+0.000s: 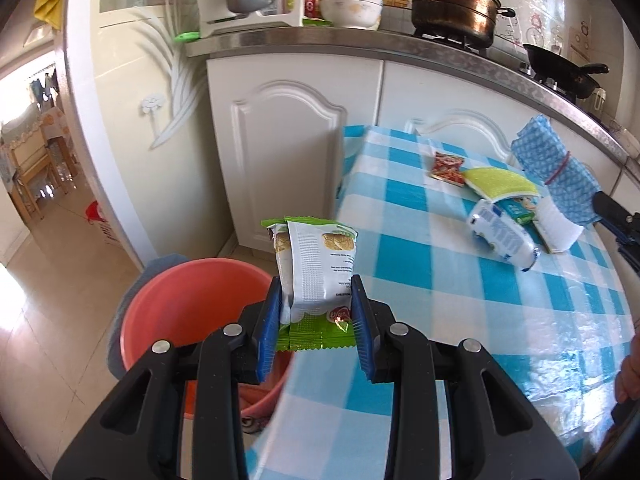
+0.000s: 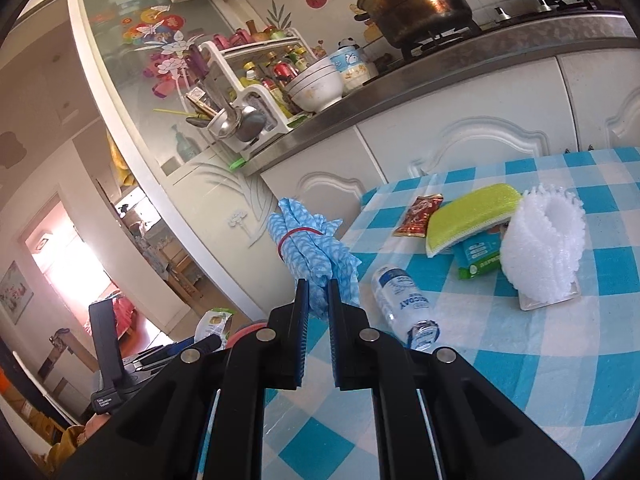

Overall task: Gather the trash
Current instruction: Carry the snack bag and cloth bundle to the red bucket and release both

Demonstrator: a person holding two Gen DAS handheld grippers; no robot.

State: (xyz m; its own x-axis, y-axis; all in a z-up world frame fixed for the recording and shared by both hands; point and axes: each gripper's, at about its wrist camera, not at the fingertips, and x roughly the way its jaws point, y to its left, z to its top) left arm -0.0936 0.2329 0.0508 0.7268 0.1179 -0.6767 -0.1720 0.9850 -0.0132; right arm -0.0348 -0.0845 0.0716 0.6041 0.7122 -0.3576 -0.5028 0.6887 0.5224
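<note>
1. You work in bright daylight; both views are well exposed overall.
2. The doorway in your right wrist view is blown out to white-pink, marking the strongest light source.
3. Glare sheens the plastic cover of the desk near your left wrist view's right edge.
4. Fisheye distortion bends the countertop and cabinet lines; corners vignette to black.
5. Focus is mostly sharp, softening slightly at the rims.
</note>
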